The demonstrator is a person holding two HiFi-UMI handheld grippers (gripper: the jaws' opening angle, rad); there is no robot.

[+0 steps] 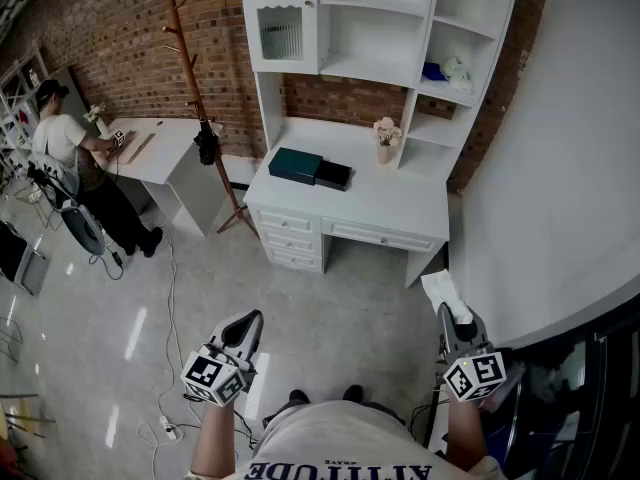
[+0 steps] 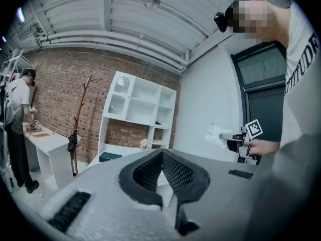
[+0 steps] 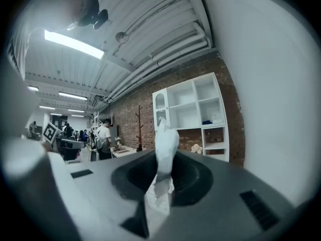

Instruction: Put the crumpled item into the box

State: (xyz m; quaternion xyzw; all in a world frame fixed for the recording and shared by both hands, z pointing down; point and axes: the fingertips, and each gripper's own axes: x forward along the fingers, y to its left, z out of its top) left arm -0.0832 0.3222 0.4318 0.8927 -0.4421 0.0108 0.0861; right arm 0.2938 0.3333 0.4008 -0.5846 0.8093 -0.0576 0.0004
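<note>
Right claw (image 1: 452, 318) at 4 o'clock pinches the crumpled white item (image 1: 440, 290), while left claw (image 1: 246, 322) at 7 o'clock sits closed, empty.

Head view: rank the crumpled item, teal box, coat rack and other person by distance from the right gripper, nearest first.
1. crumpled item: pinched at the tips of the right gripper.
2. teal box: ahead, on the white desk.
3. coat rack: left of the desk.
4. other person: far left.

Too tiny to ID: blue and pale bits (image 1: 445, 70) shelved above the desk (image 1: 390, 208); ditto box (image 1: 296, 164) lid on the desk.
</note>
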